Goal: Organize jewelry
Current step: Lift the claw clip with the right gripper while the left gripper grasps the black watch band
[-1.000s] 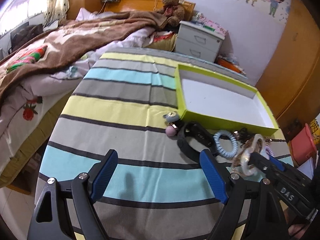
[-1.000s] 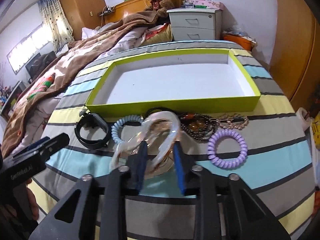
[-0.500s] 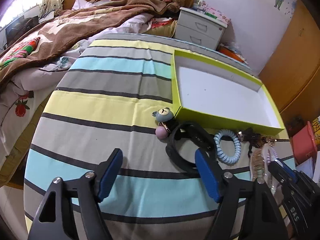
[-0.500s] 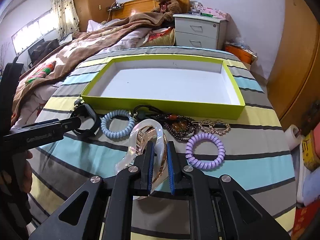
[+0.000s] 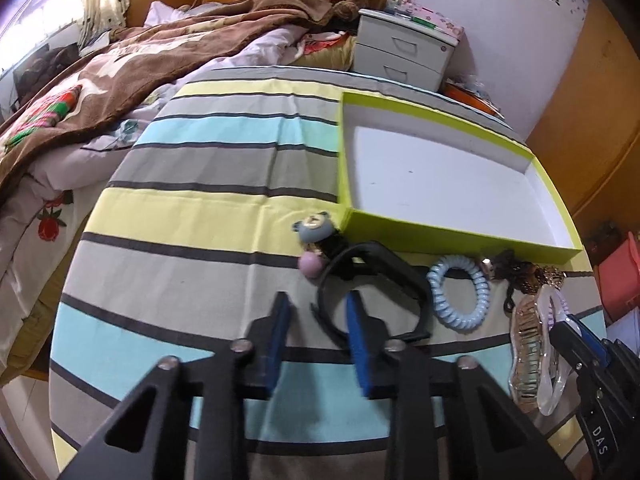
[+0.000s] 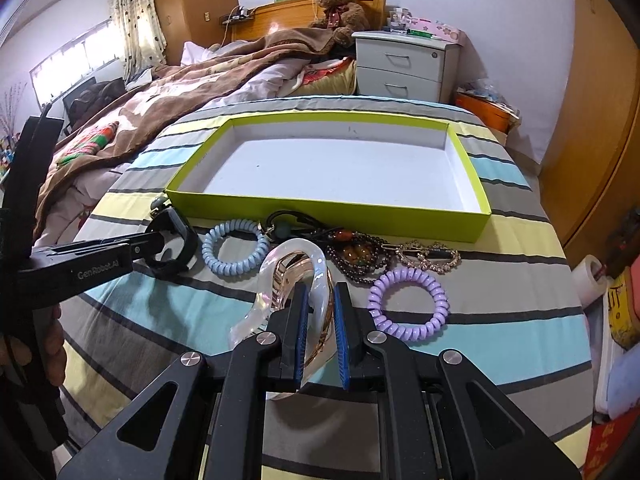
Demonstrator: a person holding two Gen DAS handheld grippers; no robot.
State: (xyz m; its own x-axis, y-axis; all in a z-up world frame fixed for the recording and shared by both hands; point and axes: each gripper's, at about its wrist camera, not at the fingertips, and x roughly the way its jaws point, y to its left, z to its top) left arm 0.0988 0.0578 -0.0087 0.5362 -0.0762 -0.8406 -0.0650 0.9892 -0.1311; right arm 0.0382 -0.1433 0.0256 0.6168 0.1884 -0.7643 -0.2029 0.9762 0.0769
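A lime green tray (image 6: pixel 472 224) with a white floor lies on the striped bedspread; it also shows in the left wrist view (image 5: pixel 452 236). In front of it lie a black wristband (image 5: pixel 384 276), a blue coil hair tie (image 6: pixel 235 247), a purple coil hair tie (image 6: pixel 408 304), dark beads (image 6: pixel 356 256) and a gold clip (image 6: pixel 428 256). My right gripper (image 6: pixel 319 292) is shut on a clear bangle stacked with a gold bracelet (image 6: pixel 292 264). My left gripper (image 5: pixel 316 308) is half closed around the black wristband's near edge, one finger inside the loop.
A blue bear charm with a pink ball (image 5: pixel 314 236) lies at the tray's near left corner. A brown blanket (image 6: pixel 168 92) covers the bed to the left. A white nightstand (image 6: pixel 408 64) and a teddy bear (image 6: pixel 340 4) stand behind. Wooden wardrobe doors (image 6: pixel 600 120) are on the right.
My left gripper has moved forward to the black wristband and its jaws have narrowed. My right gripper, closed on the bangle a second ago, still holds it.
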